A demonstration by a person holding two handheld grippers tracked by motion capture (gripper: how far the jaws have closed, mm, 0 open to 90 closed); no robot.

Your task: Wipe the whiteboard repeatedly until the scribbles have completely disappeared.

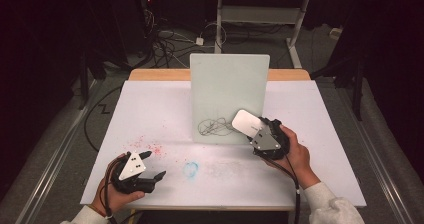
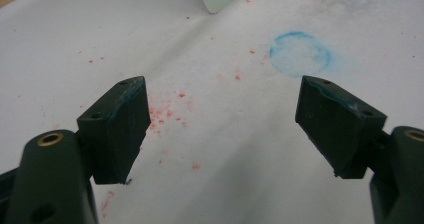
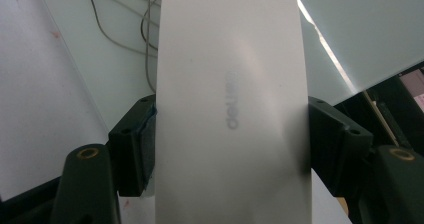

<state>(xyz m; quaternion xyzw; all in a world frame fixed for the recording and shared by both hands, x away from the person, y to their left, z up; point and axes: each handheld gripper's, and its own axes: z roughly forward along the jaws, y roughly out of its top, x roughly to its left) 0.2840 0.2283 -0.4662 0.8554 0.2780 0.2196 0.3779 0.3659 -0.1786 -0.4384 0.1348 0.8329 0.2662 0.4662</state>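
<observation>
A white whiteboard point(image 1: 227, 94) stands upright at the middle of the table, with black scribbled lines point(image 1: 212, 126) low on its face. My right gripper point(image 1: 259, 129) is shut on a white oblong eraser point(image 1: 246, 122), which it holds against the board's lower right, just right of the scribble. In the right gripper view the eraser point(image 3: 230, 109) sits clamped between both jaws, with the scribble point(image 3: 125, 29) beyond it at upper left. My left gripper point(image 1: 154, 164) hovers open near the table's front left, with nothing between its fingers point(image 2: 120, 124).
White paper point(image 1: 150, 109) covers the table. On it lie red specks point(image 2: 167, 115) and a faint blue ring point(image 2: 300, 54) in front of the board. Cables point(image 1: 165, 39) and a desk frame point(image 1: 260, 14) stand on the floor behind the table.
</observation>
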